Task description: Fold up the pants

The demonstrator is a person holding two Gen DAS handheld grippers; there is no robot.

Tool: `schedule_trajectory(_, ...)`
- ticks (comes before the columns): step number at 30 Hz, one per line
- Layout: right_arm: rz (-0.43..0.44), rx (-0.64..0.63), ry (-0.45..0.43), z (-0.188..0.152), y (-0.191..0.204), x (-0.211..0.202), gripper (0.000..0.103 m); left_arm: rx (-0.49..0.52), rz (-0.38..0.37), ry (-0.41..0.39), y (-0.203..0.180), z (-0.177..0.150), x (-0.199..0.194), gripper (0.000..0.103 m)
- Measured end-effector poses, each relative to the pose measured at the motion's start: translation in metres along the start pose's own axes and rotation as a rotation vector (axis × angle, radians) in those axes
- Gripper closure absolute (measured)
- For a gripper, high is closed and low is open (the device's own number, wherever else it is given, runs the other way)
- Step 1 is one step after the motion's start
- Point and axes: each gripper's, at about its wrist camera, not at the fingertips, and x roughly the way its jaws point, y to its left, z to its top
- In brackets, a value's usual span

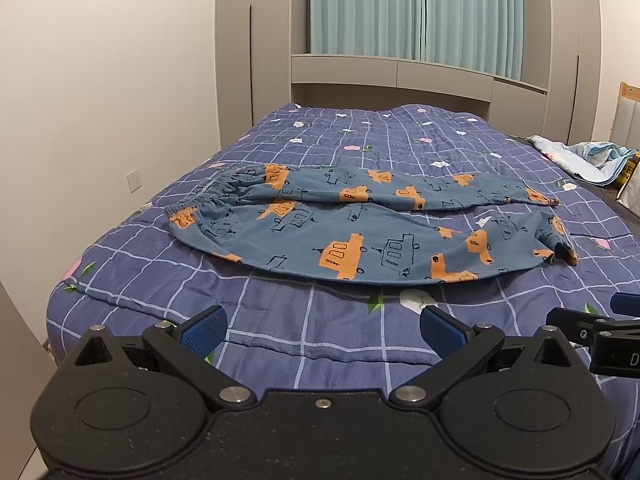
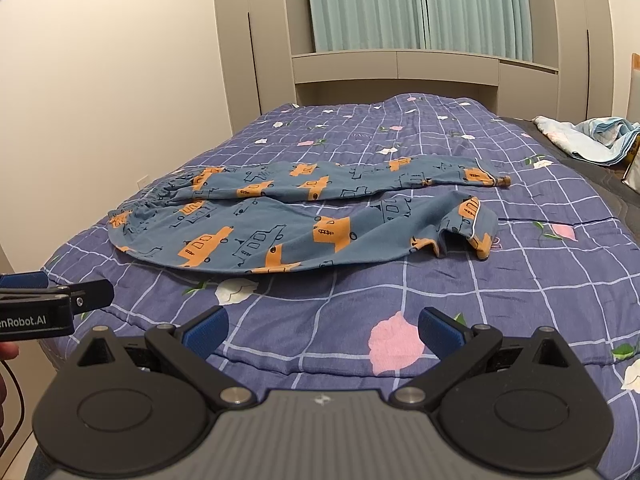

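1. Blue cotton pants with orange car print [image 1: 360,232] lie flat on the purple checked quilt [image 1: 280,328], ahead of both tongs; long axis runs crosswise, elastic waistband [image 1: 208,194] left, cuffs [image 2: 478,228] right.
2. Left gripper [image 1: 322,326] and right gripper [image 2: 322,326] hover short of the near edge, jaws apart, empty; judged: left nearer the waistband, right nearer the cuffs.

**Camera placement: two wrist fisheyes at the bed's near edge**

Both views look low along the bed [image 1: 280,344] toward the curtain [image 1: 416,8]. Each sits near the pants [image 1: 360,232], which both share; right view lies rightward.
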Motion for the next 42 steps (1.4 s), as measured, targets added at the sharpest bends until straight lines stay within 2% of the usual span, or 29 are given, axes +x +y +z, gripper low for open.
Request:
schedule_trajectory(14,0.0,0.001,0.011,0.0,0.002,0.0,0.0,0.001,0.002,0.003,0.0,0.0,0.0,0.001)
schedule_trajectory(19,-0.001,-0.006,0.032,0.003,0.001,0.003,0.0,0.01,0.002,0.031,0.0,0.001,0.002,0.001)
schedule_trajectory(24,-0.013,-0.002,0.073,0.015,-0.002,0.009,0.0,0.024,0.008,0.05,0.003,0.013,0.005,0.001)
schedule_trajectory(31,0.006,0.005,0.104,0.039,-0.006,0.018,0.0,-0.064,-0.067,0.117,0.02,0.038,0.023,0.001)
schedule_trajectory(37,0.034,0.046,0.14,0.066,-0.012,0.028,0.0,-0.053,-0.043,0.127,0.023,0.063,0.037,0.001)
schedule_trajectory(42,0.026,0.047,0.117,0.085,-0.016,0.036,0.0,-0.01,0.023,0.164,0.023,0.087,0.055,0.001)
